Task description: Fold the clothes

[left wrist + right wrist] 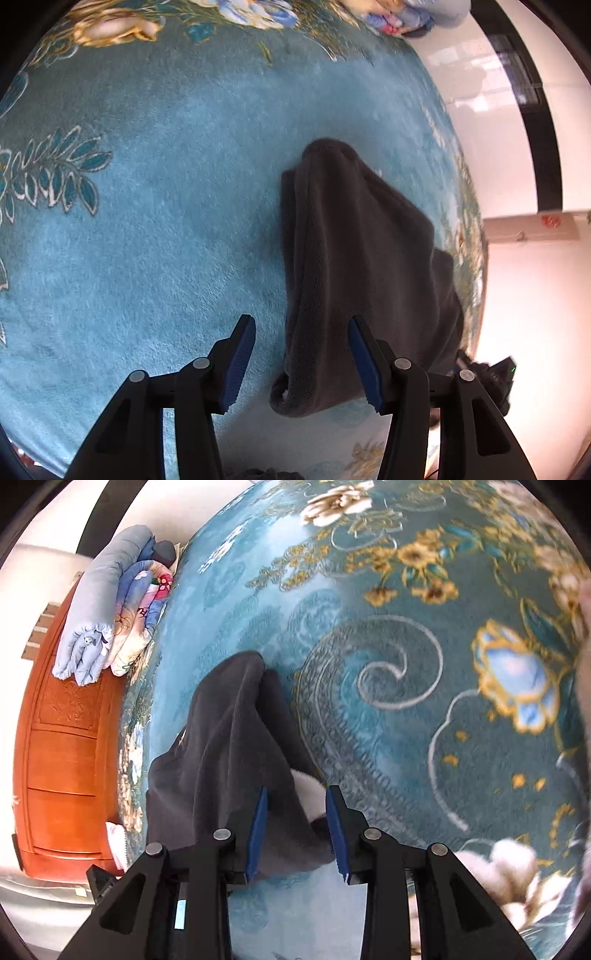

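Below, teal floral carpet (147,240), orange wooden cabinet (62,757)

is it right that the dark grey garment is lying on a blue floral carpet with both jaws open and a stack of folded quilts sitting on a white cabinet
Not quite: the folded quilts sit on an orange-brown wooden cabinet, not a white one, as the right wrist view shows. The rest holds: the dark grey garment lies on the blue floral carpet, both jaws open.

Under me spreads a teal blanket (369,635) patterned with gold and white flowers. An orange wooden cabinet (62,753) stands beside it, rolled quilts (99,602) on top, near a glossy white floor (517,288).
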`<state>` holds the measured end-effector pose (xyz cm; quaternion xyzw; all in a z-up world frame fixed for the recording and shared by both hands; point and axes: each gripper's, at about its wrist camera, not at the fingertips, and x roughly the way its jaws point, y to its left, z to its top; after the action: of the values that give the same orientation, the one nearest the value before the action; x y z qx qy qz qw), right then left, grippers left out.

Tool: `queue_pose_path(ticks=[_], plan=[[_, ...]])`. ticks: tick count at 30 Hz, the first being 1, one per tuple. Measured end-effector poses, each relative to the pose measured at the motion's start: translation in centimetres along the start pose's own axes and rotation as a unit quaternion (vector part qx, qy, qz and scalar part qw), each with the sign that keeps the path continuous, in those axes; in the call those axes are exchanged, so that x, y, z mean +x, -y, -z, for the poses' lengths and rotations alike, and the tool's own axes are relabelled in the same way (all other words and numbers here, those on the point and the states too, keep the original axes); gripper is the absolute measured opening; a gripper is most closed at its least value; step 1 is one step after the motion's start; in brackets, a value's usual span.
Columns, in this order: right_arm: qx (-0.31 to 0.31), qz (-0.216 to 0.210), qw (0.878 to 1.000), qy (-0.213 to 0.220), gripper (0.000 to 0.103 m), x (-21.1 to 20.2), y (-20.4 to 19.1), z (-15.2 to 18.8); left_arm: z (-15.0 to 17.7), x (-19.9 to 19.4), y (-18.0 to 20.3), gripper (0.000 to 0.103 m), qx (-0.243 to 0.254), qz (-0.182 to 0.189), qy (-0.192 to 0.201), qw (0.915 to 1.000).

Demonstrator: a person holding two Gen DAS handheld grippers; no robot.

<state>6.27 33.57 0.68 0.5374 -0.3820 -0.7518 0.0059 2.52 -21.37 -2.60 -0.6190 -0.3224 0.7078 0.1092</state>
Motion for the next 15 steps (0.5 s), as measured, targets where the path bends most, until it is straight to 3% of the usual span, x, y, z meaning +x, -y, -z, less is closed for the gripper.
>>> queue_pose_path(ticks=[3, 5, 7, 10, 13, 15], plan=[[0.004, 0.004, 1.0, 0.001, 0.034, 1.1, -0.4, 0.4, 0.3, 0.8, 1.7, 0.054, 0.029, -0.047, -0.014, 0.9984], [-0.008, 0.004, 1.0, 0.002, 0.033, 1.1, -1.2, 0.7, 0.6, 1.2, 3.1, 0.047, 0.053, -0.072, -0.017, 0.9959], [-0.02, 0.004, 1.0, 0.003, 0.028, 1.2, -2.1, 0.9, 1.0, 1.6, 4.2, 0.032, 0.074, -0.094, -0.018, 0.9927], [-0.048, 0.015, 0.999, 0.0, 0.011, 1.1, -3.5, 1.4, 1.4, 1.8, 5.3, 0.011, 0.094, -0.129, -0.005, 0.9872], [-0.087, 0.036, 0.996, -0.002, 0.008, 0.4, -4.7, 1.8, 1.8, 1.9, 6.3, 0.011, 0.109, -0.161, 0.009, 0.9809], [-0.091, 0.048, 0.994, 0.026, 0.008, -1.1, -4.5, 1.1, 1.9, 1.6, 5.9, 0.011, 0.093, -0.166, 0.021, 0.9815]])
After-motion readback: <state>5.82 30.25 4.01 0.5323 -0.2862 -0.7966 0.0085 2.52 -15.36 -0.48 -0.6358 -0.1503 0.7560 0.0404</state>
